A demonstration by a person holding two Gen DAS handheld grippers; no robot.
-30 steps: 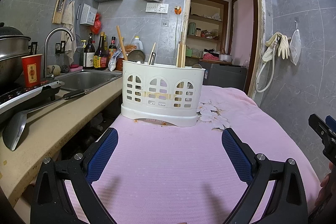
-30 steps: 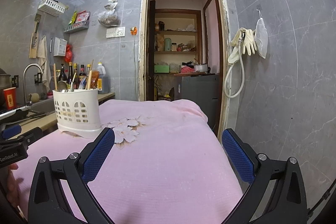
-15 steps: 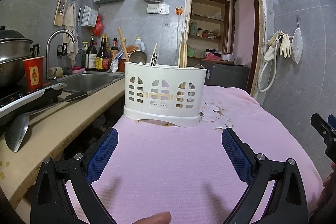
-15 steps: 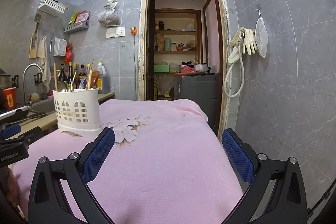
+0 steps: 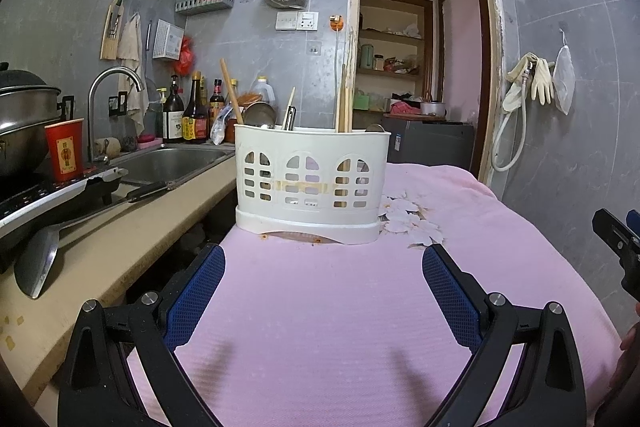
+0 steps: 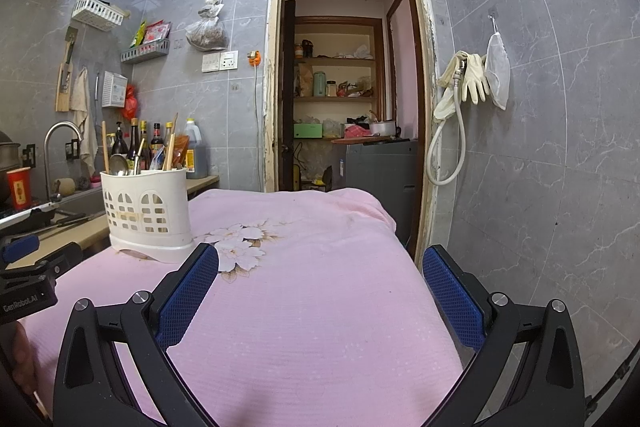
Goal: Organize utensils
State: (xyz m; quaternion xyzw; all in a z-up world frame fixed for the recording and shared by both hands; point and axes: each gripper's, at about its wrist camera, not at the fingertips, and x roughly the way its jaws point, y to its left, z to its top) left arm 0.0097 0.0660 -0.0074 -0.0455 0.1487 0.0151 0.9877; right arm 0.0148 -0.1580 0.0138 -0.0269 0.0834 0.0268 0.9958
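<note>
A white plastic utensil caddy (image 5: pixel 310 183) stands on the pink cloth-covered table (image 5: pixel 320 327), straight ahead of my left gripper (image 5: pixel 323 291). It holds wooden chopsticks (image 5: pixel 345 103), a wooden stick (image 5: pixel 231 91), a metal ladle (image 5: pixel 260 115) and a peeler-like tool (image 5: pixel 290 115). The left gripper is open and empty, a short way in front of the caddy. My right gripper (image 6: pixel 320 287) is open and empty over the table; the caddy (image 6: pixel 146 213) is to its far left.
A beige counter (image 5: pixel 104 251) with a sink (image 5: pixel 168 159), faucet (image 5: pixel 108 87), red cup (image 5: pixel 64 149), stove and a spatula (image 5: pixel 40 263) runs along the left. Sauce bottles (image 5: pixel 188 111) stand behind the sink. A doorway (image 6: pixel 344 87) lies beyond the table's far edge.
The left gripper's view has tilted up slightly and the caddy sits a little higher in frame. A fingertip seen at the bottom edge half a second ago is gone. The right gripper has not moved.
</note>
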